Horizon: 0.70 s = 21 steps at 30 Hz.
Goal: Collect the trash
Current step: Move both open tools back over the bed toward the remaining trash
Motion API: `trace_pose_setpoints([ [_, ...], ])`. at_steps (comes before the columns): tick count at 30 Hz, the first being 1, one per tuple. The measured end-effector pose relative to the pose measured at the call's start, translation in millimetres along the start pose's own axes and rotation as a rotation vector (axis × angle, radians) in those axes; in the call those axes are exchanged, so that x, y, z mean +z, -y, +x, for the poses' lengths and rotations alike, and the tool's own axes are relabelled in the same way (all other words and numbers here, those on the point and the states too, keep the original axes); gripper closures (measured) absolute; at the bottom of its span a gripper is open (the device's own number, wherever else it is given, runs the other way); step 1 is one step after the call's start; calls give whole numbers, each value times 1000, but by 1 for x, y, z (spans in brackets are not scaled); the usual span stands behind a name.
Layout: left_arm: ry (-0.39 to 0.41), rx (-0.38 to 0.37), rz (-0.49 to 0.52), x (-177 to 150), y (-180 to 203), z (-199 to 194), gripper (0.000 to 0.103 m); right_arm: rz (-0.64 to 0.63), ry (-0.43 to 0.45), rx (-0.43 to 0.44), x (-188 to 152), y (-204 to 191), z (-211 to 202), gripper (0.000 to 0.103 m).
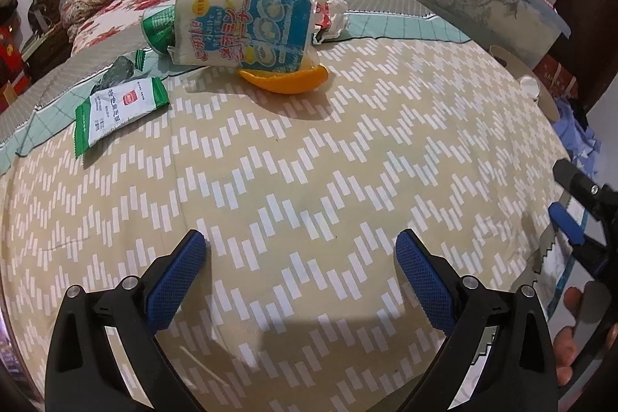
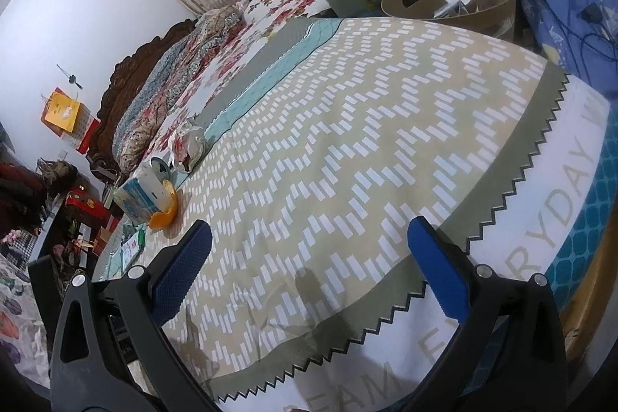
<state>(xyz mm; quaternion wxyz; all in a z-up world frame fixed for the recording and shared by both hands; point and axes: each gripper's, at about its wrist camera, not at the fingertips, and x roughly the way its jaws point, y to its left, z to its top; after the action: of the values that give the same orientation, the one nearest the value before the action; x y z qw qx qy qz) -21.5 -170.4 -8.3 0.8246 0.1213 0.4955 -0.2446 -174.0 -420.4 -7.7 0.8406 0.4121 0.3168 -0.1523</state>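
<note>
Left wrist: bare bedspread (image 1: 309, 161) between spread fingers (image 1: 174, 277), wrappers (image 1: 247, 26).

Both fisheye views were evenly and moderately lit, without glare. Straight lines bowed strongly towards black corners. Soft gripper shadows fell on the patterned bedspread (image 1: 309, 180) at six o'clock. Detail softened and smeared near the rims.
</note>
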Motion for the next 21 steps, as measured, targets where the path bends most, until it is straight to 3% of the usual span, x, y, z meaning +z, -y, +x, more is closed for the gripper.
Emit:
trace_pose_setpoints([
  [7,-5,40,35,-3,8,2,9,1,-12,8,3,3,0,3],
  [21,10,50,57,-10,11,1,9,-75,-35,-5,3,-8,3,3],
])
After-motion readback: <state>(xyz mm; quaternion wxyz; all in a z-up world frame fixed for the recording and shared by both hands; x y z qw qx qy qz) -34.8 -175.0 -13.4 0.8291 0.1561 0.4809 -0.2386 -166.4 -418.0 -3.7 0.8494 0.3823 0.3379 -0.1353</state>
